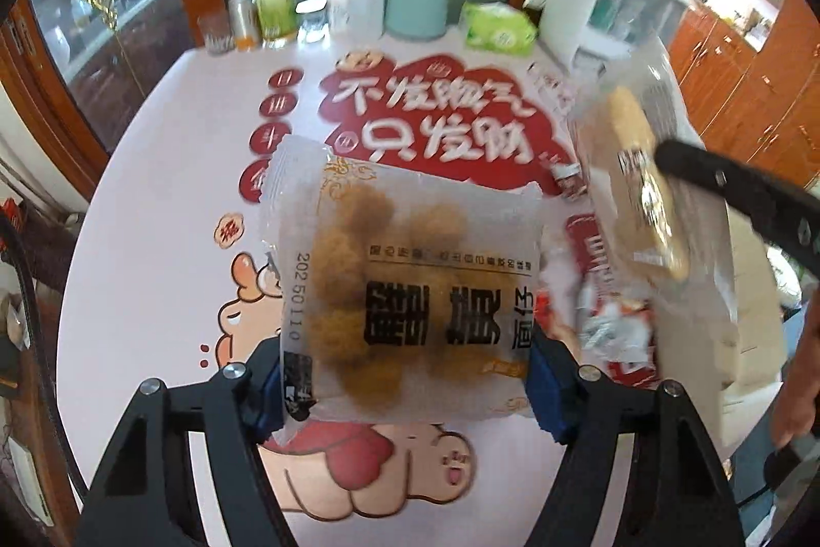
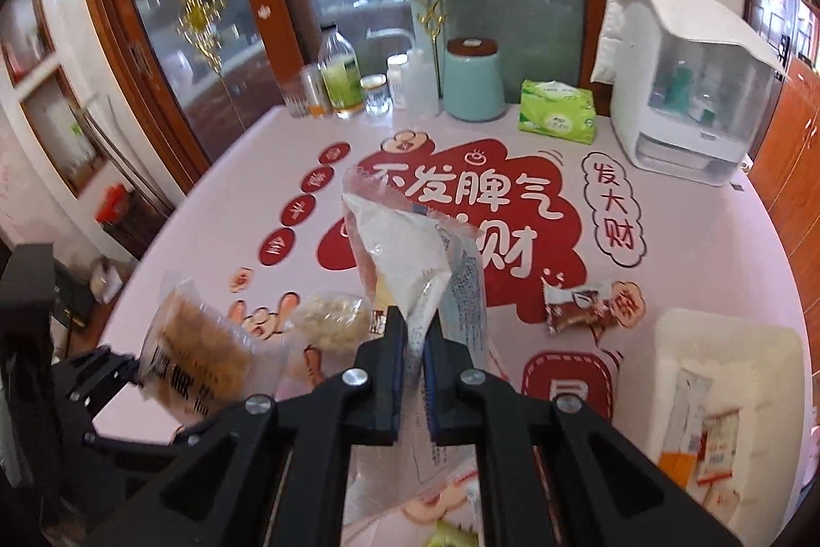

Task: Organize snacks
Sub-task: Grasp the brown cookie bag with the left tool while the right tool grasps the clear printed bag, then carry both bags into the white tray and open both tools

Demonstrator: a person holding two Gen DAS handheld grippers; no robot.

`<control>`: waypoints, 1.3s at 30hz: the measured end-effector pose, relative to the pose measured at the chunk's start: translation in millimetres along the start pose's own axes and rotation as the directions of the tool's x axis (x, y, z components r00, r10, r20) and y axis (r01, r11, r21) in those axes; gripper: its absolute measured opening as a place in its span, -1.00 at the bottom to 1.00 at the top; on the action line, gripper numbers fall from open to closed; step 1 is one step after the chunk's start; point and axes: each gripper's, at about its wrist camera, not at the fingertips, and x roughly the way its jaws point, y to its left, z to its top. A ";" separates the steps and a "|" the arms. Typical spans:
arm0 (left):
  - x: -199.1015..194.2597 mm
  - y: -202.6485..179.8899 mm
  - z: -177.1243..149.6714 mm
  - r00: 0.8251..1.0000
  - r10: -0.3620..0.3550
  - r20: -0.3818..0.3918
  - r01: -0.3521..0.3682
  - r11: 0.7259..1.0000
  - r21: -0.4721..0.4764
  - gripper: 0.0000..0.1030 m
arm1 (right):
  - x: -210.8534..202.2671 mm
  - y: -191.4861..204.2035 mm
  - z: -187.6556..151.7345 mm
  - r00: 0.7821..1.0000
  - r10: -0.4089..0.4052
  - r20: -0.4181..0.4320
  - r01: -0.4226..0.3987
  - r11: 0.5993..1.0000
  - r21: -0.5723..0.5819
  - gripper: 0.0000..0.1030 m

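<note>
Your left tongs (image 1: pixel 405 385) grip a clear packet of brown puffed snacks (image 1: pixel 405 290), held above the table's (image 2: pixel 205 234) near edge. Your right tongs (image 2: pixel 414 344) are clamped on a clear upright packet with a pale biscuit (image 2: pixel 410 249), above the table's middle. A white rectangular tray (image 2: pixel 758 342) at the near right corner already holds a few packets. Left to sort, as I judge it: both held packets, a small brown-and-white wrapped sweet (image 2: pixel 579 301) near the tray, and a pale round snack (image 2: pixel 333 321).

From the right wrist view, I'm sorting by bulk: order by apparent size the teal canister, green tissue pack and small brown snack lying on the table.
1. Teal canister
2. Tissue pack, close behind
3. Brown snack, though nearer the camera
</note>
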 end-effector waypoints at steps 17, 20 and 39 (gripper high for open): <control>-67.1 -151.5 -2.8 0.987 -0.120 0.104 0.107 0.987 0.122 0.46 | -176.9 -114.4 -69.6 0.988 -0.044 0.149 0.019 0.987 0.163 -0.87; -68.3 -180.3 -3.8 0.985 -0.138 0.102 0.123 0.983 0.140 0.47 | -194.5 -145.3 -81.3 0.987 -0.072 0.146 0.040 0.977 0.209 -0.87; -43.7 -315.2 -17.3 0.987 -0.144 0.069 0.124 0.963 0.238 0.51 | -213.5 -258.1 -127.5 0.987 -0.149 0.064 0.124 0.947 0.297 -0.85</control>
